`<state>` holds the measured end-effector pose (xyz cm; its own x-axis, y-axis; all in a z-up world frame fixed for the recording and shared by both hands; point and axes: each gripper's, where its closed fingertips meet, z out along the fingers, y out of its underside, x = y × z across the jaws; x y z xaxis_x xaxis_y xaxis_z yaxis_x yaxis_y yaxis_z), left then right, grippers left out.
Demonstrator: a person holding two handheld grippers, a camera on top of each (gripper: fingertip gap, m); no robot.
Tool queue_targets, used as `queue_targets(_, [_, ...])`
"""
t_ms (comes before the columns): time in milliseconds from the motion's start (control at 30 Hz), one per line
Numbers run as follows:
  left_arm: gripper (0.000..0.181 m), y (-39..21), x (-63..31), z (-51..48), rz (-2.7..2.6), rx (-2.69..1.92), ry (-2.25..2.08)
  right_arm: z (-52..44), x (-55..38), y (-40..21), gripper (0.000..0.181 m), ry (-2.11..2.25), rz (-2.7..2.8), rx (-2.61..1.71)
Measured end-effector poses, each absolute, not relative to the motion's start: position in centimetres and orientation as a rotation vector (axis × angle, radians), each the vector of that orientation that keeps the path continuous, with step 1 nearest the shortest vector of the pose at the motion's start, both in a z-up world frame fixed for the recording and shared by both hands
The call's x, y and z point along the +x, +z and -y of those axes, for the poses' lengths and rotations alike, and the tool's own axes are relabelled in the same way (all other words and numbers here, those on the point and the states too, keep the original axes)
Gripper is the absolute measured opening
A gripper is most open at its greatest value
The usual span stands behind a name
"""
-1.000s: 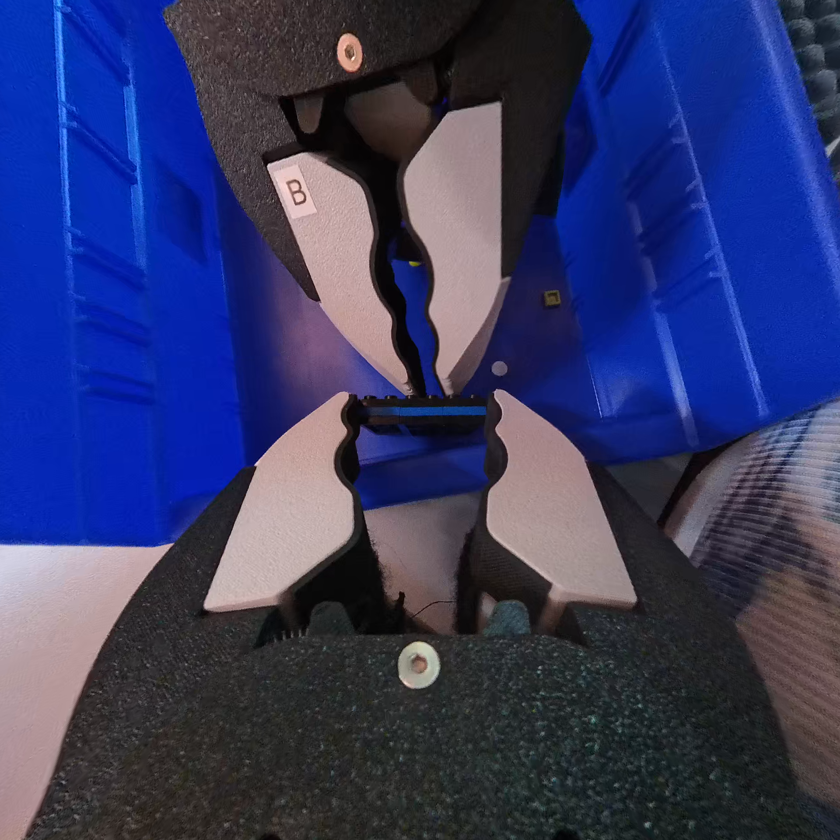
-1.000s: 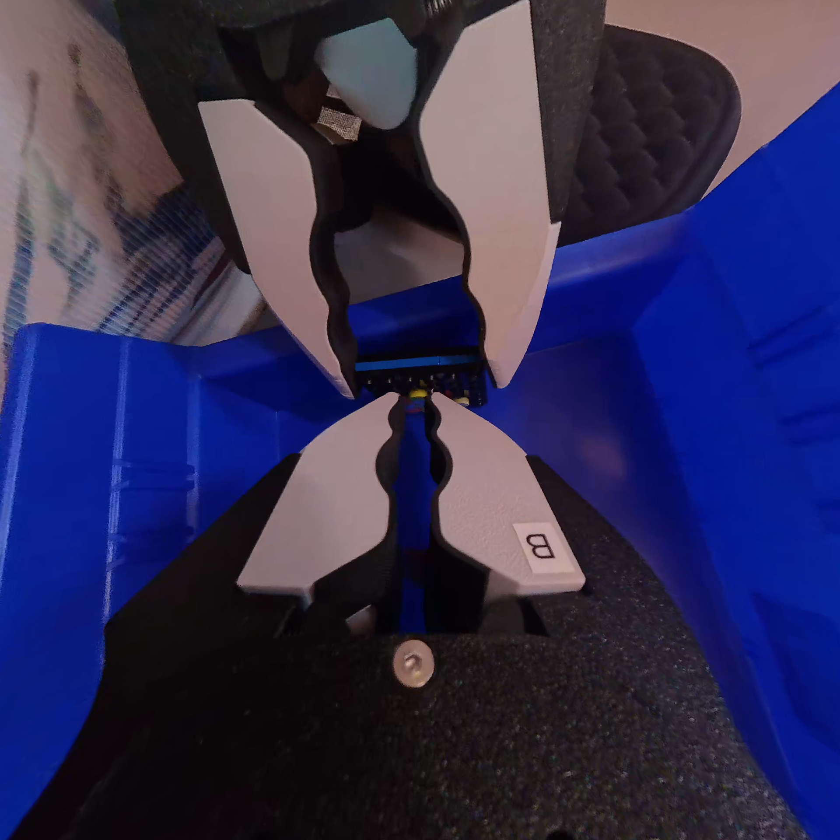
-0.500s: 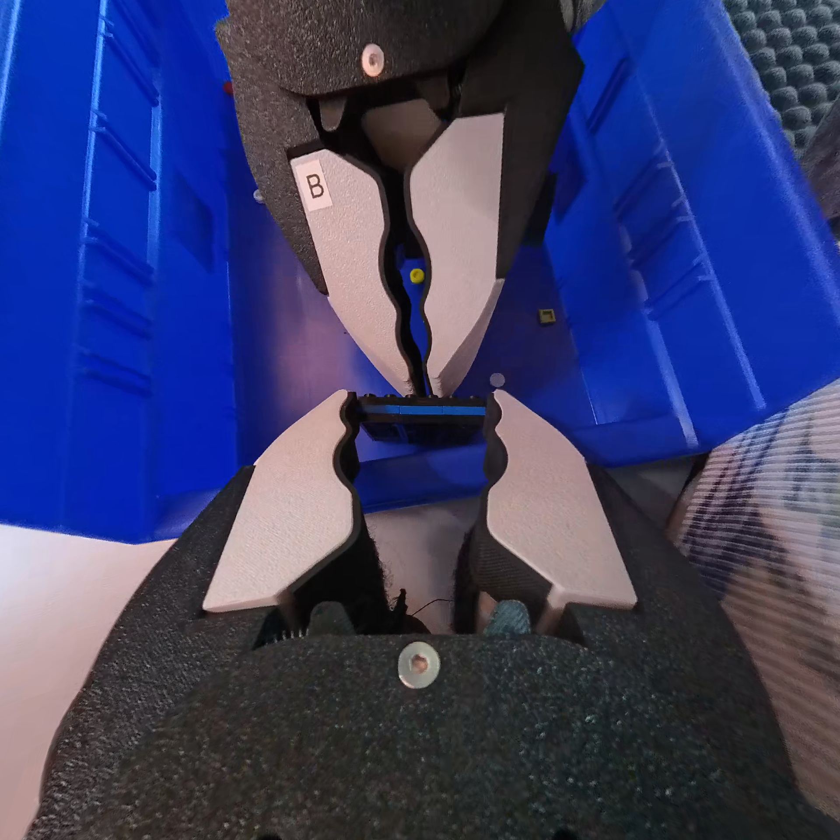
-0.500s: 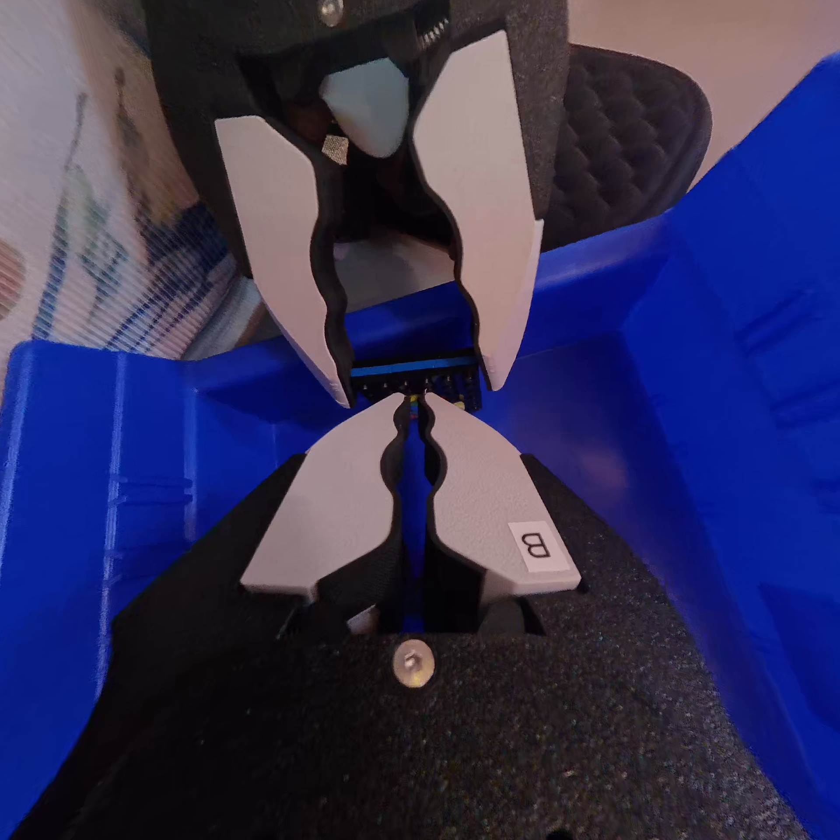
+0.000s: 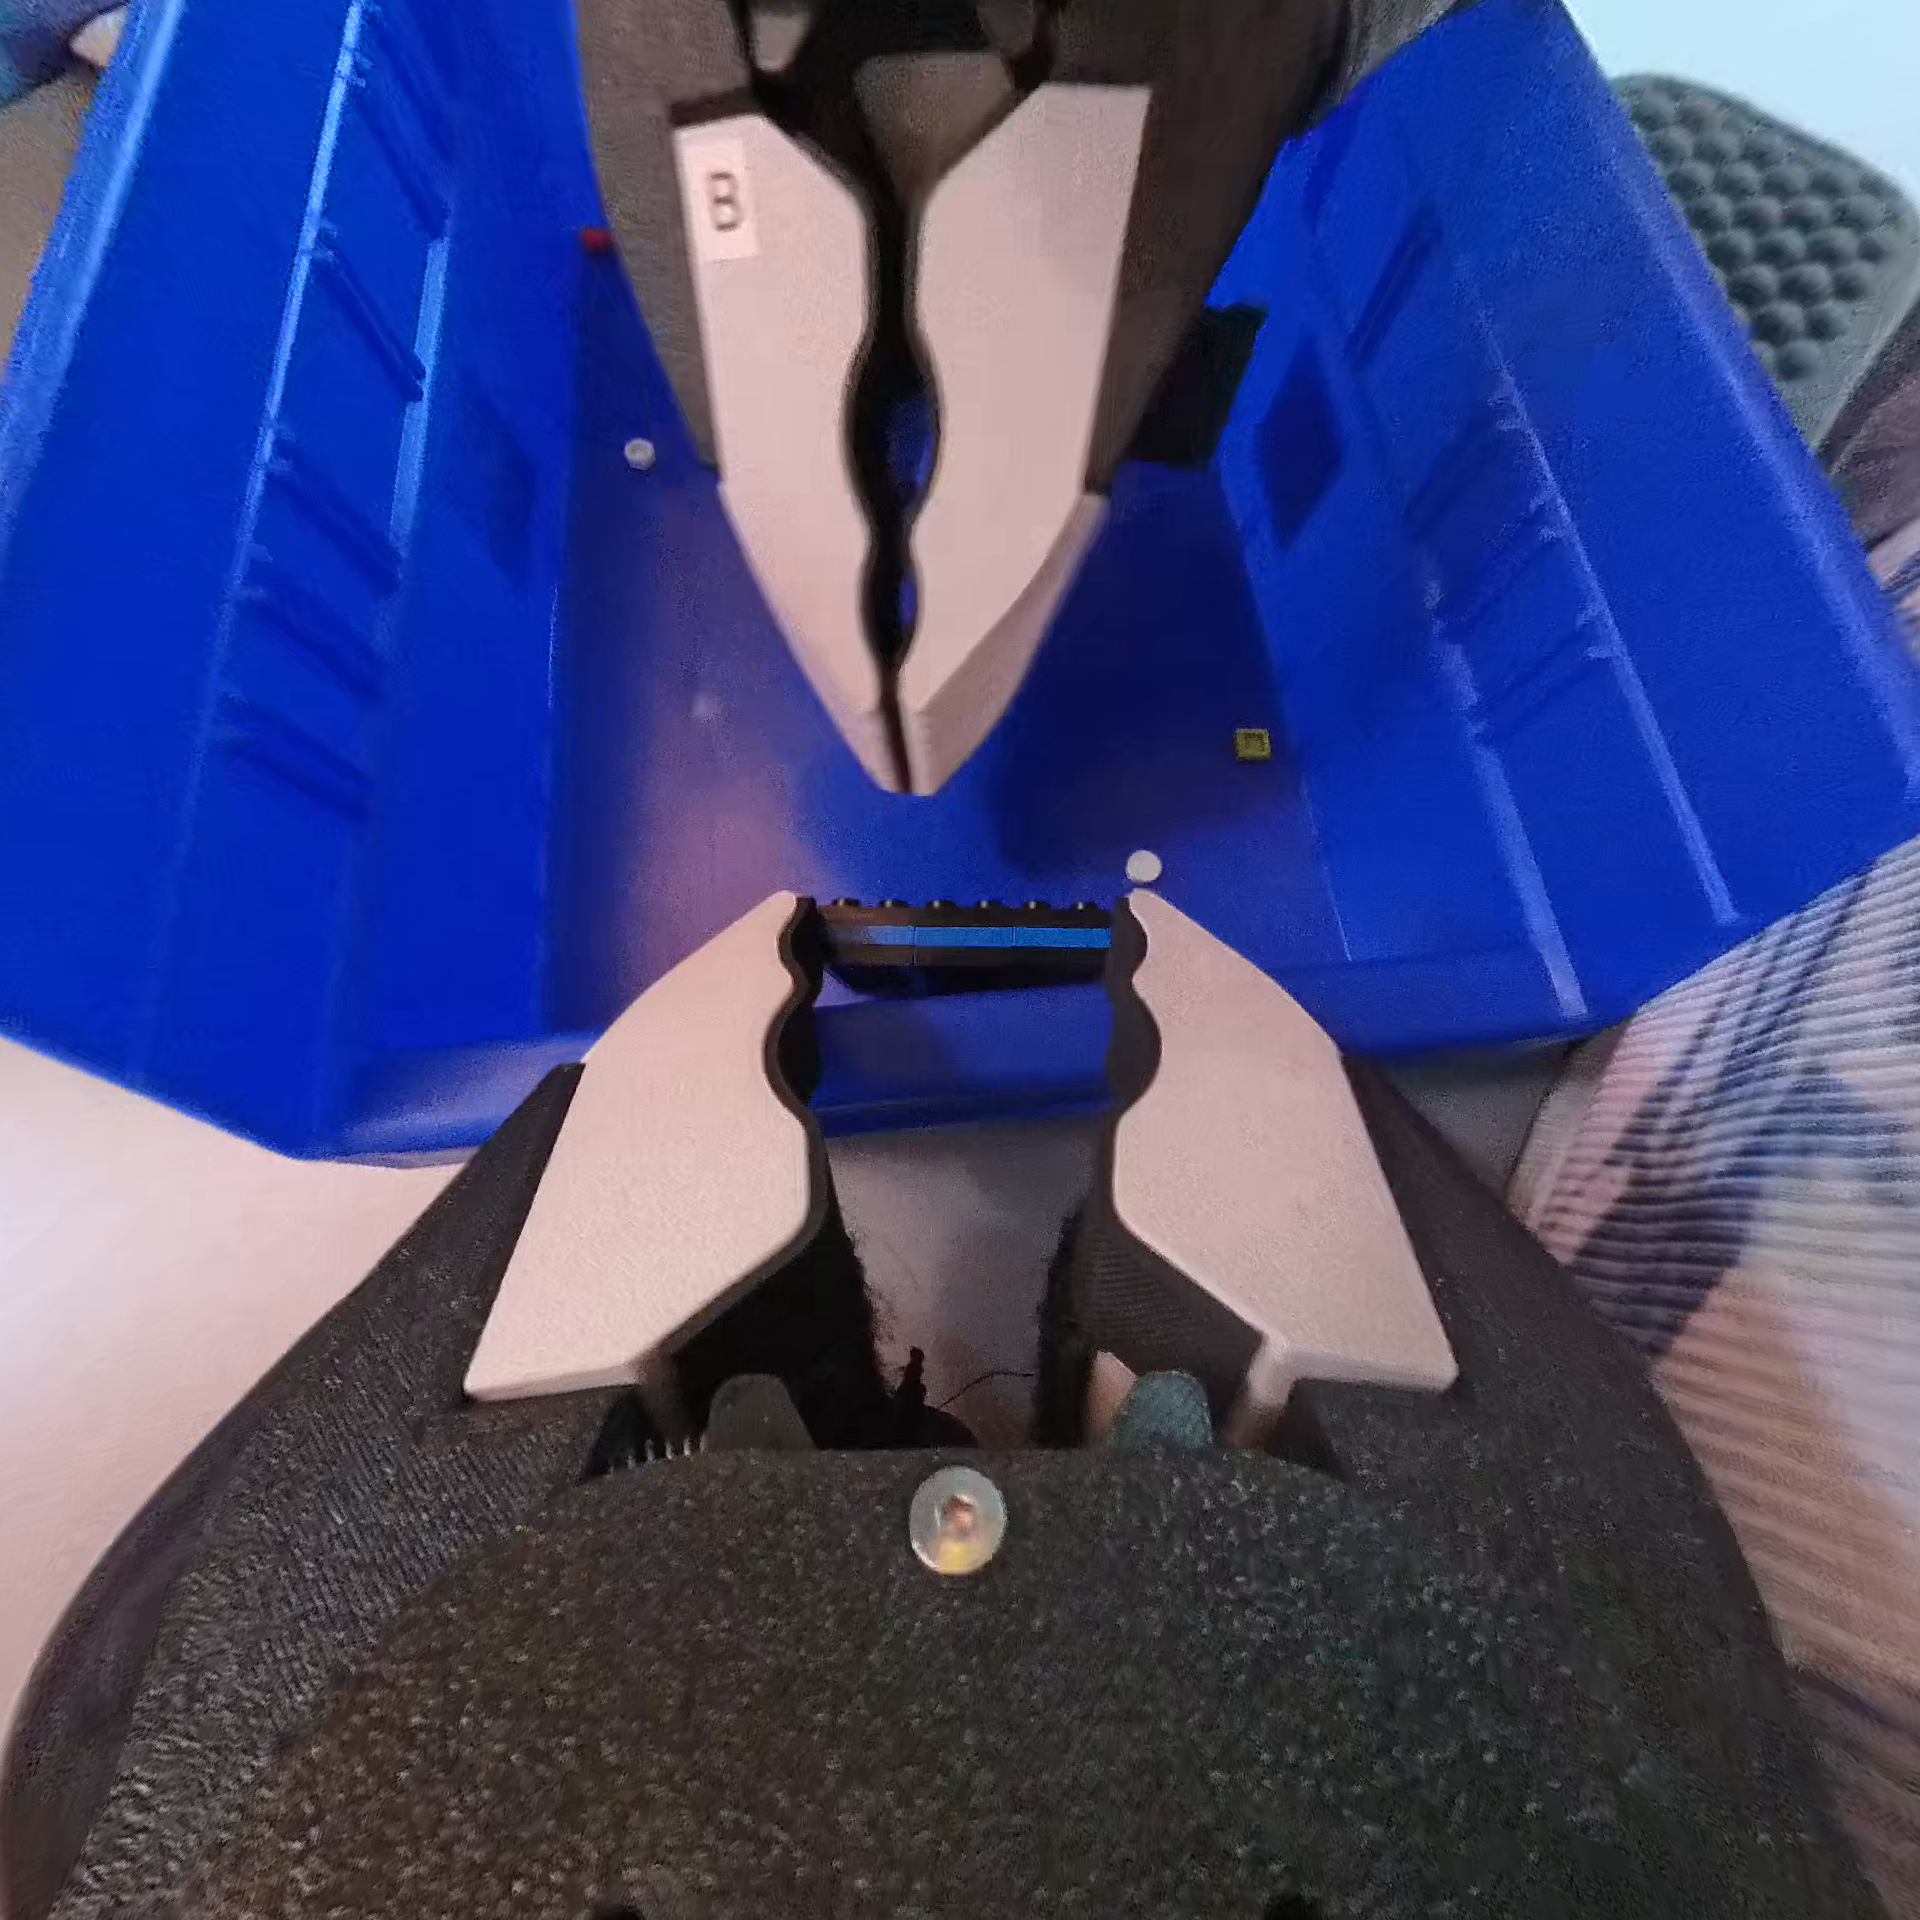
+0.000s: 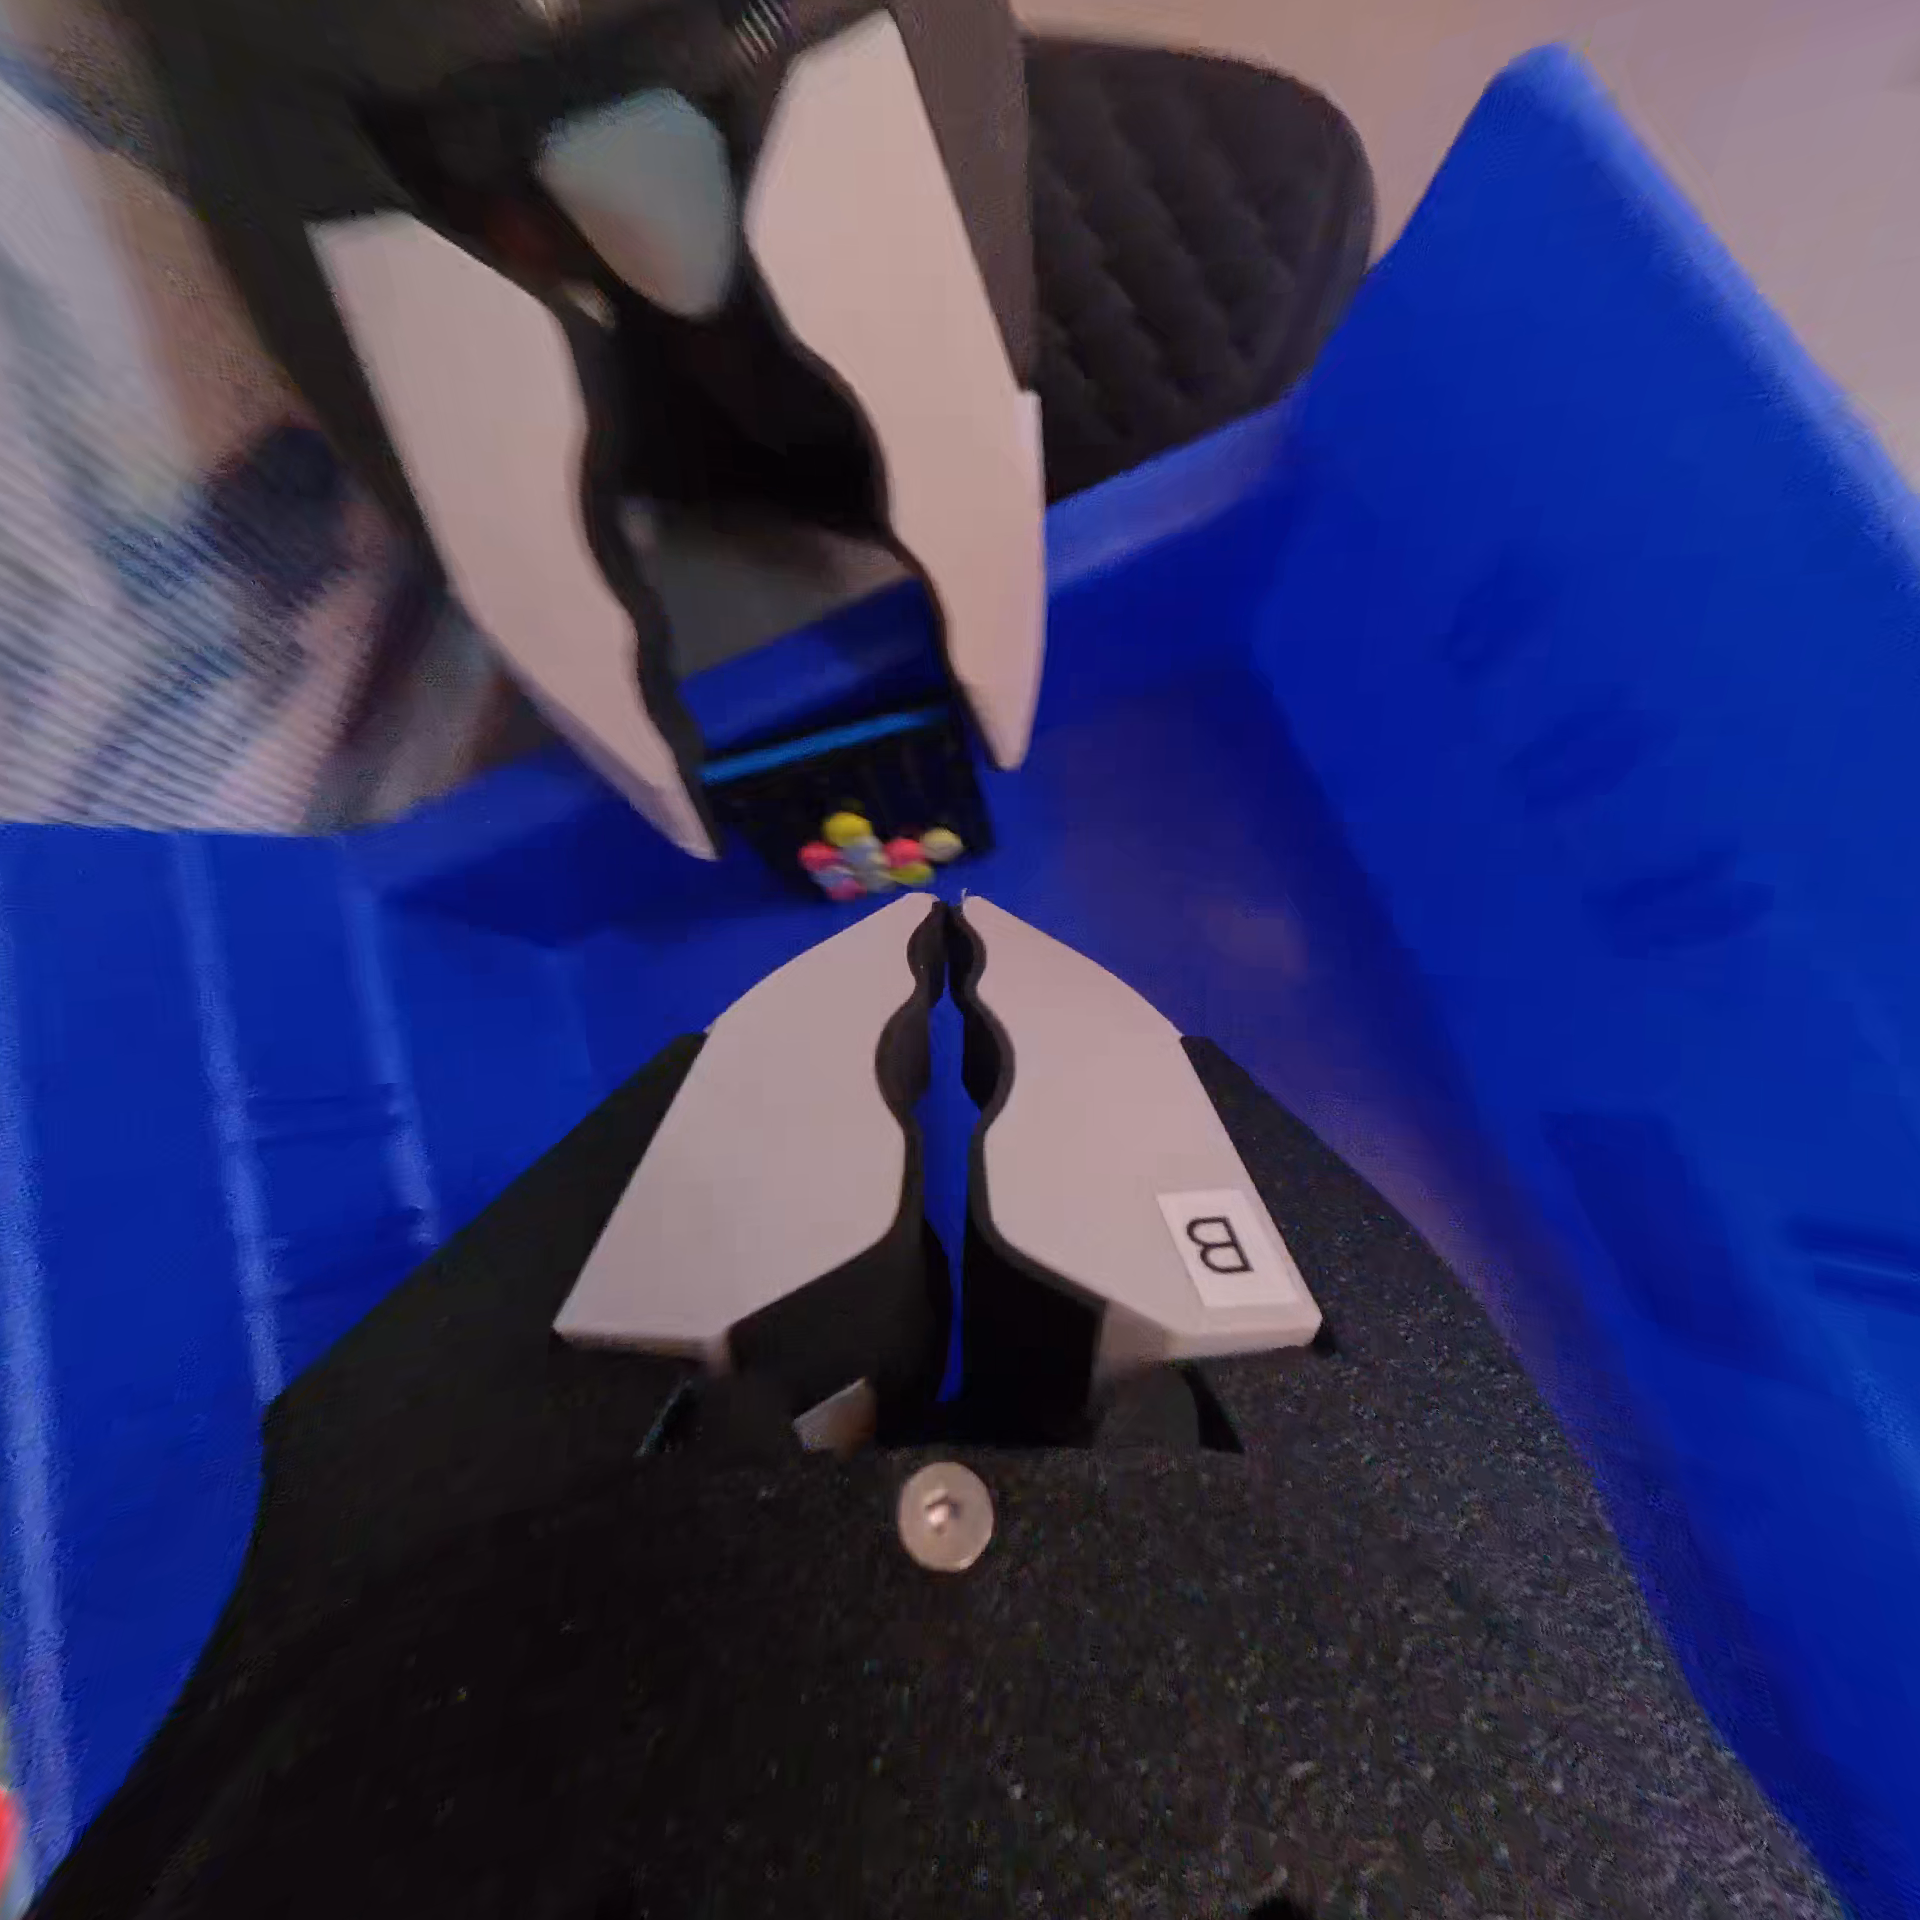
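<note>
Over the blue bin (image 5: pixel 364 582), the left gripper (image 5: pixel 961 909) clamped a black block with a blue stripe (image 5: pixel 961 937); facing it just apart, the right gripper (image 6: pixel 948 906) was pinched closed, empty.

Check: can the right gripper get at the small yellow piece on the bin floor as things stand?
Probably yes: the yellow piece lies bare on the blue bin floor, beside the shut right gripper; the left gripper, clamping the black block, sits clear.
</note>
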<state>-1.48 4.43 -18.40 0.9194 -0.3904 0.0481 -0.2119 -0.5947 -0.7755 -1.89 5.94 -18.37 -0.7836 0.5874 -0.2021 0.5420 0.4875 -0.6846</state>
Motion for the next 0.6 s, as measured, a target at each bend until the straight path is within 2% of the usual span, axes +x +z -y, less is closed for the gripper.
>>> queue_targets(67, [0.053, -19.5, -0.9, -4.2, -0.434, -2.265, -0.33, -4.6, -1.6, -17.3, 0.009, 1.43, 2.592, -1.027])
queue_targets(133, [0.053, -19.9, -1.0, -4.3, -0.449, -2.288, -0.306, -4.4, -1.5, -17.9, 0.015, 1.417, 2.617, -0.944])
queue_targets(267, [0.053, -19.7, -1.7, -4.4, -0.437, -2.296, -0.286, -4.3, -0.2, -19.3, 0.014, 1.259, 2.761, -0.786])
queue_targets(600, [0.053, -19.7, -1.8, -4.4, -0.437, -2.297, -0.28, -4.1, -1.5, -19.1, 0.007, 1.274, 2.699, -0.882])
